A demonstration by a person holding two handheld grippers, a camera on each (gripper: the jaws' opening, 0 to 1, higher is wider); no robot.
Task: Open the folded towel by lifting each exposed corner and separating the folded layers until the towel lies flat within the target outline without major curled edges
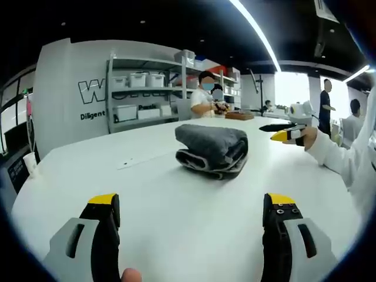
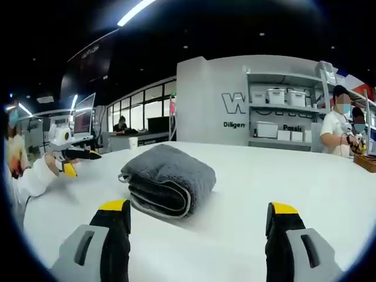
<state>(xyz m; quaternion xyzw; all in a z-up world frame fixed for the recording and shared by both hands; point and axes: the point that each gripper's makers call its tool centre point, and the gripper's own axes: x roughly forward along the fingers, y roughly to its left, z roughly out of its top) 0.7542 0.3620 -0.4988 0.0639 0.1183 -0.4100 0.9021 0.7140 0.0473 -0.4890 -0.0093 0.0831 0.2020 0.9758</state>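
The left gripper (image 1: 192, 207) hovers over the white table (image 1: 147, 194), jaws spread wide, holding and touching nothing. The right gripper (image 2: 200, 214) is likewise spread wide and empty. The folded grey towel (image 1: 212, 150) lies mid-table, well apart from both and away from the table's edges.

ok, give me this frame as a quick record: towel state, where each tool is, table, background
towel: grey towel, still folded in a thick bundle, layered fold edges showing along one side
towel support: white table
left tool: left tool open, jaws wide apart, short of the towel, not touching it
right tool: right tool open, jaws wide apart, short of the towel, not touching it
target outline: cannot make one out on the table
background: shelving unit holding white bins; people standing beyond the table
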